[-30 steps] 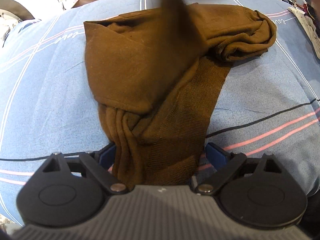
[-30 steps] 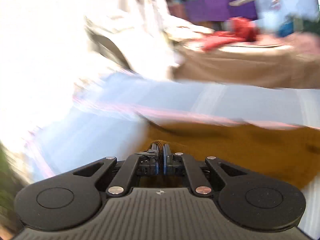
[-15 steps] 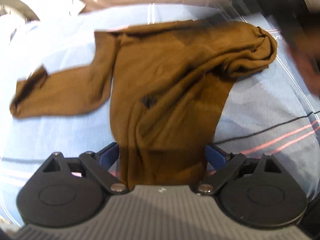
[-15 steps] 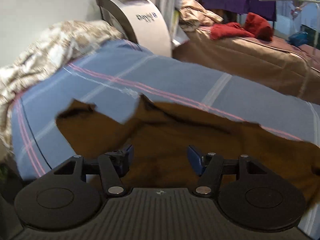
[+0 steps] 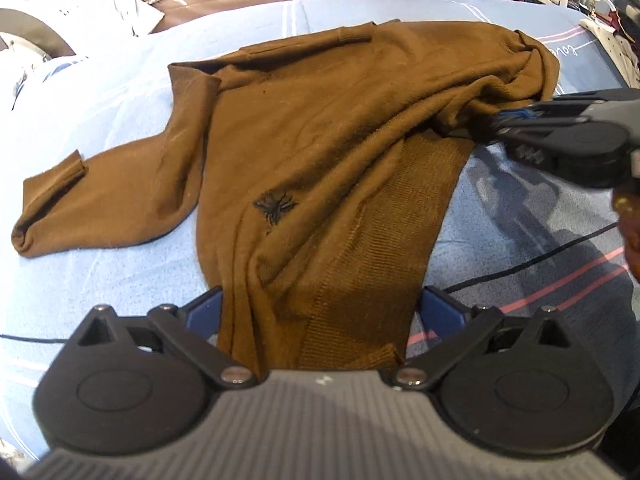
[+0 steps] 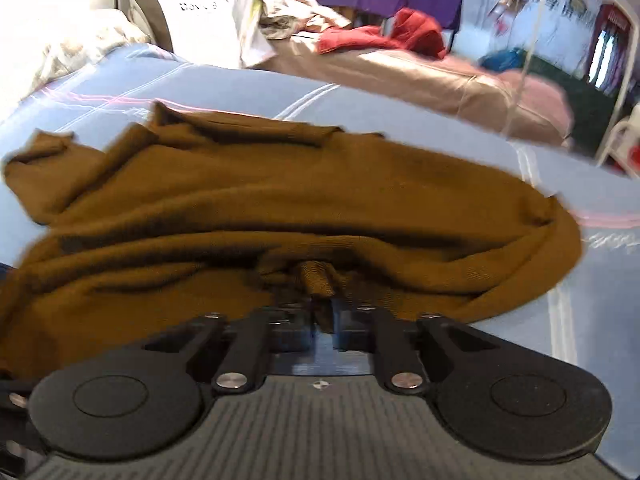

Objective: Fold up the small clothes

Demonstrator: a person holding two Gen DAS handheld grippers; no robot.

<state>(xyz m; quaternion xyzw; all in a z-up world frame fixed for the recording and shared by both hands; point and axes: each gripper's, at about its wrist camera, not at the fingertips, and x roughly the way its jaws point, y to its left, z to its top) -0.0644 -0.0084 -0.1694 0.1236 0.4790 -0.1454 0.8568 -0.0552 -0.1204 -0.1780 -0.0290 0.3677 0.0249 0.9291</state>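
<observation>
A brown knit sweater (image 5: 320, 128) was spread across the middle of a bed covered by a blue striped sheet (image 5: 100, 280). One sleeve (image 5: 100, 204) was laid out flat toward the sheet's left edge; a small black embroidered emblem (image 5: 276, 206) was displayed on the chest. The ribbed hem (image 5: 360, 312) was straddled by the wide-spread fingers of the left gripper (image 5: 320, 312), without being pinched. A bunched fold of the other sleeve, near the sheet's right edge, was clamped between the closed fingers of the right gripper (image 6: 322, 314).
</observation>
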